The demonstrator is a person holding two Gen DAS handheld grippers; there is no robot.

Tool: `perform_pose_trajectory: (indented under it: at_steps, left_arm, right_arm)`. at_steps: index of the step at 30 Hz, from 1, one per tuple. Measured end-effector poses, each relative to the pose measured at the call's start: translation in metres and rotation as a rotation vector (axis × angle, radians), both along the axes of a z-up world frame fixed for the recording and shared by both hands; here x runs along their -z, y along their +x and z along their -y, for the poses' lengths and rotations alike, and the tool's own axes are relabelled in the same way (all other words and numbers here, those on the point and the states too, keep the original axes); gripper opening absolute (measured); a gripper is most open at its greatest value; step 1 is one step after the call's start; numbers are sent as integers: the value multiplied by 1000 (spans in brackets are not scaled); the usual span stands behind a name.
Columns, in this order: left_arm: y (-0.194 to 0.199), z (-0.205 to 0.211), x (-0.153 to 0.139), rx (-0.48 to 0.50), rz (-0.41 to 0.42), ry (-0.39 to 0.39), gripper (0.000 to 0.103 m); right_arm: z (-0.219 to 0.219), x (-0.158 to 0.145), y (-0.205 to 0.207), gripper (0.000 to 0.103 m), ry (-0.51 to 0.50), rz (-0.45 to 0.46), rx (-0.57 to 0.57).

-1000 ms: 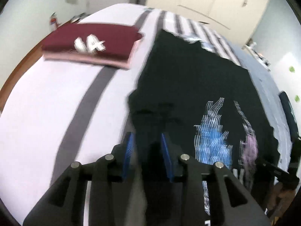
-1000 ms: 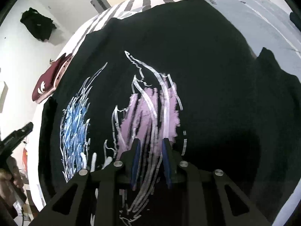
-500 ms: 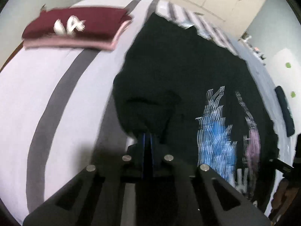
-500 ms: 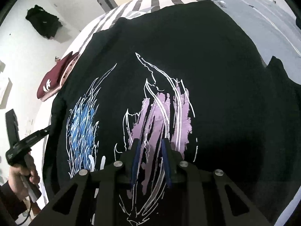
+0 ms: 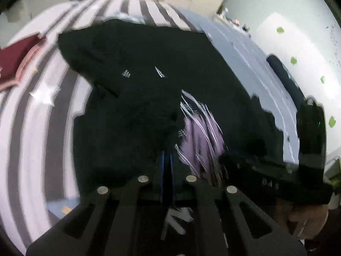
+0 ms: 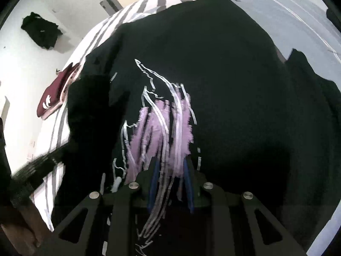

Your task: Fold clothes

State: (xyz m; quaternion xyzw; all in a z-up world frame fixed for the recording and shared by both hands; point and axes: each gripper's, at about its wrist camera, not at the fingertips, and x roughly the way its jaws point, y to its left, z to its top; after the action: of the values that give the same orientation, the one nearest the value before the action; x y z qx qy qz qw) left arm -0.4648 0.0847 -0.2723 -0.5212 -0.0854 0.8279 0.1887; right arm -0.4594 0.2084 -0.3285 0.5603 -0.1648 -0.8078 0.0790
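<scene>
While left gripper [image 5: 166, 160] pinches it, shirt [image 6: 213, 74] underlies right gripper [image 6: 170, 168].

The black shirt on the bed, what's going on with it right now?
A person with a gripper in each hand is folding the black T-shirt spread on the striped bed. The left gripper is shut on the shirt's left side, carrying it over the print. The right gripper is open above the purple graphic. A folded maroon garment lies beside.
</scene>
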Motion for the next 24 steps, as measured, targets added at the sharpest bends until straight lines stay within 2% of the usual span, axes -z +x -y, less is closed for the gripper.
perform_pose_trajectory:
  at_steps: [2,4,6,8,10,12,19,20,22,23,24]
  left_arm:
    - [2,3,-2,-7,28,36,4]
    - [7,20,-19,-33,-28,56,11]
    - [13,37,-39,-61,-101,70,28]
    - [12,59,-45,-113,-136,38,39]
    - [0,85,-32,-188,-96,5,39]
    - [-16,105,-12,-236,-44,11,39]
    - [-57,116,29,-203,15,49,39]
    - [-61,112,33,-187,24,50,35]
    - [-63,107,35,-166,27,61,20]
    - [-61,110,30,-177,15,57,3]
    - [-59,112,26,-187,3,53,2]
  right_arm:
    - [-3,1,1,21,2,3,2]
    - [-4,1,2,21,4,5,0]
    - [-5,2,3,21,4,6,0]
    - [-5,3,3,21,0,6,2]
    - [-6,4,3,21,-4,7,5]
    - [-5,3,4,21,-8,6,7]
    - [-1,4,8,21,-10,4,-10]
    - [-1,4,8,21,-9,4,-13]
    - [-1,5,10,21,-7,6,-19]
    - [-1,5,10,21,-7,7,-18]
    - [-2,6,11,21,-5,9,-18]
